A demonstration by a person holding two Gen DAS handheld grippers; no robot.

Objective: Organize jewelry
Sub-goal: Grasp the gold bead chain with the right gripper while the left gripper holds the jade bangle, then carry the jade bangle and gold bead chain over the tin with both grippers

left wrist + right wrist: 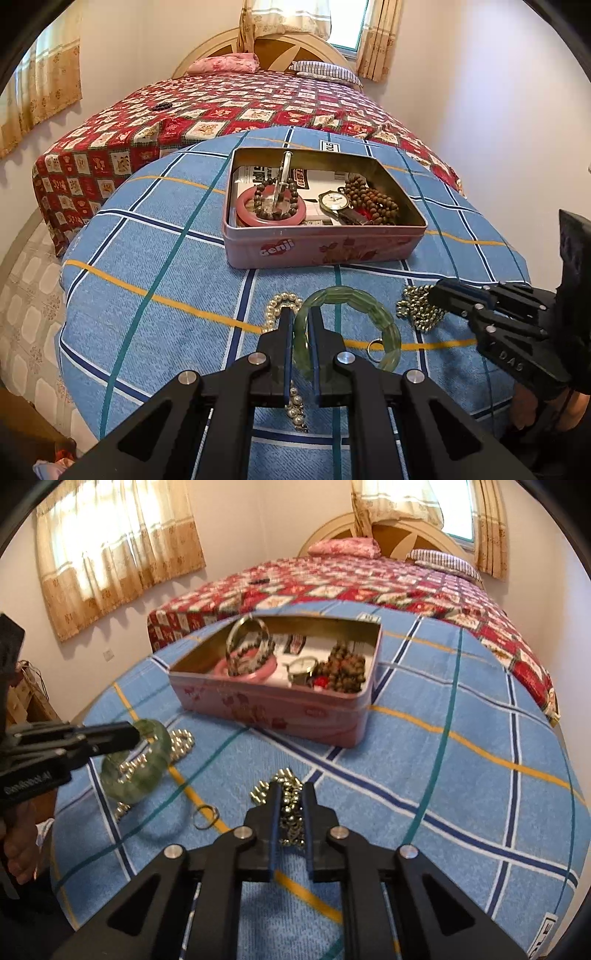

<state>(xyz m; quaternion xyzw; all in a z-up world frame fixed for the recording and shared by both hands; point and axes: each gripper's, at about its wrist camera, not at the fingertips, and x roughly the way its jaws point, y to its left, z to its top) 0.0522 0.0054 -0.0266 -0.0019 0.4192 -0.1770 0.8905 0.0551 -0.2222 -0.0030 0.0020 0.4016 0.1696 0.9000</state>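
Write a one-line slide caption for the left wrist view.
Left tool grips a green bangle before the pink tin; right tool pinches a gold chain.

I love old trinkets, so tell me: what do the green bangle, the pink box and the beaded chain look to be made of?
Green bangle: translucent, glossy, faceted segments; looks like jade or glass, possibly plastic.
Pink box: printed tin, judging by its shiny brassy inside walls.
Beaded chain: small gleaming gold-coloured balls, probably metal, clamped in the right gripper.

Home bedroom, quilted bed [229, 107], pillows [225, 62], curtained windows [114, 550]
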